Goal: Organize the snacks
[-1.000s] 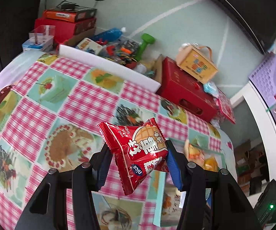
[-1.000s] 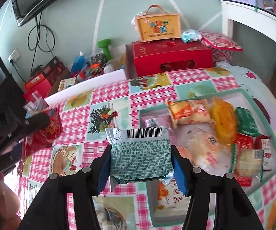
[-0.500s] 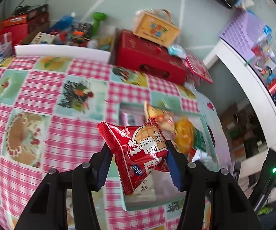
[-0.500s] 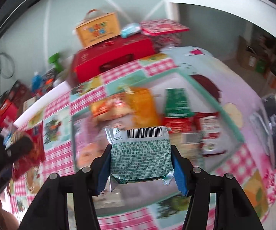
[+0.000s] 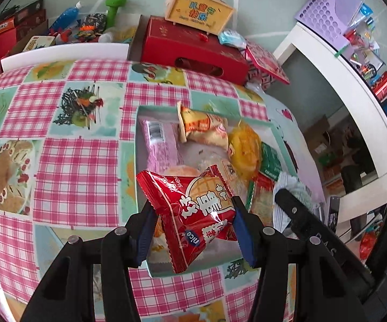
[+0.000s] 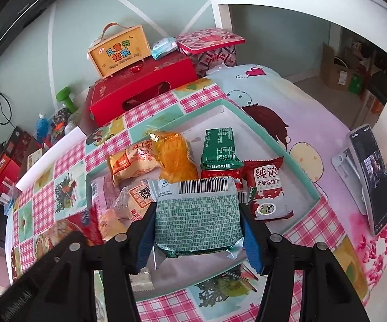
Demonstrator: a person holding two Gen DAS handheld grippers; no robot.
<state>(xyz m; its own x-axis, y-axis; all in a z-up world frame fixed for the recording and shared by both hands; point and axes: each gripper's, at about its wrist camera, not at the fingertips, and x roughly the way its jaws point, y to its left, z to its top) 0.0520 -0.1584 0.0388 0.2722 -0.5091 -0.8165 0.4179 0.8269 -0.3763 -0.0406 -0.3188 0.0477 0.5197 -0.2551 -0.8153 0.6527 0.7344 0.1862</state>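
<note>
Snacks fill the teal-rimmed tray (image 6: pixel 295 161) on the table. Left gripper (image 5: pixel 193 228) jaws pinch a red snack packet (image 5: pixel 196 214) above the tray's near-left end; right gripper (image 6: pixel 197 230) jaws pinch a green-printed foil packet (image 6: pixel 197 222) over the near edge, tray directly below both.

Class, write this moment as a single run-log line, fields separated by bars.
left claw: grips red snack packet | right claw: grips green-printed silver packet | both above teal-rimmed snack tray | neither released
</note>
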